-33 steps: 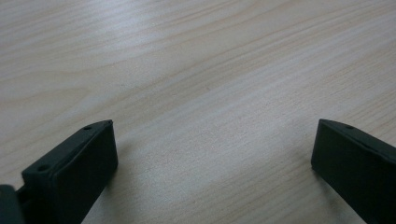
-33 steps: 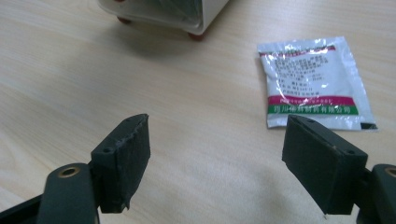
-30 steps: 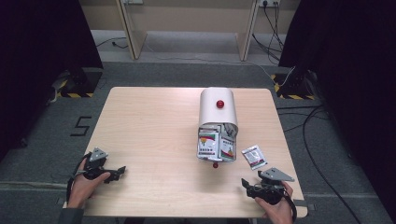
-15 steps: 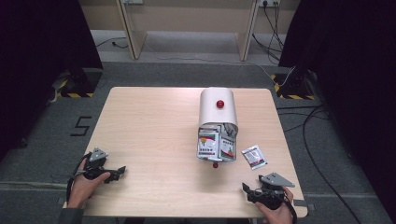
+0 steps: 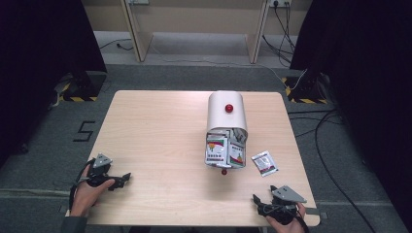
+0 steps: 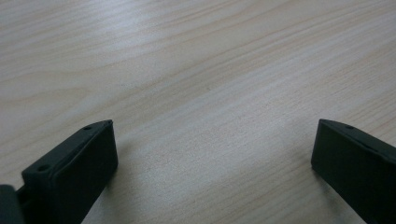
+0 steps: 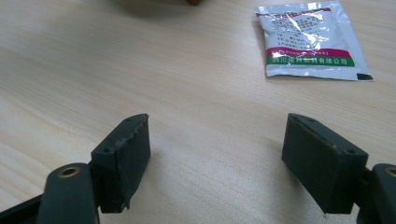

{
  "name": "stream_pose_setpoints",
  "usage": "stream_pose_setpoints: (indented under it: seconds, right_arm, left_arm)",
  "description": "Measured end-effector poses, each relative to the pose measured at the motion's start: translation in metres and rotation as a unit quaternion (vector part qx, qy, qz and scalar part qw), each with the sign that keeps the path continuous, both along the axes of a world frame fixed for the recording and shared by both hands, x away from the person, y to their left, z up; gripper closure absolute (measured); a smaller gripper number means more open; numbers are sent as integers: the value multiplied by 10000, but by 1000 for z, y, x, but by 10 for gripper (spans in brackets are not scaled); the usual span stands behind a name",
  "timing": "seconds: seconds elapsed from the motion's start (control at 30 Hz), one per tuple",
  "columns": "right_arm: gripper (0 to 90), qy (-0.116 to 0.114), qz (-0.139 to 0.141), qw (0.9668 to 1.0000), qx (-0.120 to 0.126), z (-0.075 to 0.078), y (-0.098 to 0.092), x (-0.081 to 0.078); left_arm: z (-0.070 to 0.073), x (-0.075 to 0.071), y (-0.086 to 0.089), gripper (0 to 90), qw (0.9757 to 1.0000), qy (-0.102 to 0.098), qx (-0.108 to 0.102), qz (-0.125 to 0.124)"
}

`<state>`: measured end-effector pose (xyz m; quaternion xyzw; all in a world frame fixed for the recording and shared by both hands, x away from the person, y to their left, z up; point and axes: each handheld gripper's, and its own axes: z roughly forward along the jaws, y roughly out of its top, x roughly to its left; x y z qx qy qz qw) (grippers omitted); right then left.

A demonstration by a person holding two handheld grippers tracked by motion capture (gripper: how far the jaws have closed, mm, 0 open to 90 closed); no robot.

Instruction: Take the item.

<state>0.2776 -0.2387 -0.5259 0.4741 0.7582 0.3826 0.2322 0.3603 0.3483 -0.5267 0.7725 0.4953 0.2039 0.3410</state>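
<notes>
The right gripper is drawing back toward the person's near table edge, farther from the loose packet than a second ago, while the left gripper is resting unmoved at the near left corner. That retreat suggests the packet has been set down and a fresh reach toward the tipped container comes next. Both pairs of jaws are standing spread, gripping nothing (matte black pads over bare wood). In the right gripper view the packet is lying flat ahead, a glossy, crinkled foil rectangle with magenta and green bands. The container is a smooth white cylinder on its side, red knob on top, more sachets apparently spilling from its mouth. The table is pale, fine-grained laminate.
</notes>
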Motion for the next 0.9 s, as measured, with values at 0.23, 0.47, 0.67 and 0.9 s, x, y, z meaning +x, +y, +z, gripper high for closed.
stream_pose_setpoints:
  seconds: [0.23, 0.47, 0.67, 0.9]
  right_arm:
    - [233, -143, -13, 9999, -31, -3, 6, -6]
    - [229, -301, -55, 9995, 50, -7, 6, -13]
    - [225, -389, -34, 9992, 106, -10, 6, -15]
    - [216, -440, -8, 9990, 126, -11, 6, -15]
  left_arm:
    - [0, 0, 0, 0, 10000, 6, 12, 1]
    - [0, 0, 0, 0, 10000, 7, 8, 6]
    - [0, 0, 0, 0, 10000, 5, 8, 3]
    - [0, 0, 0, 0, 10000, 4, 8, 3]
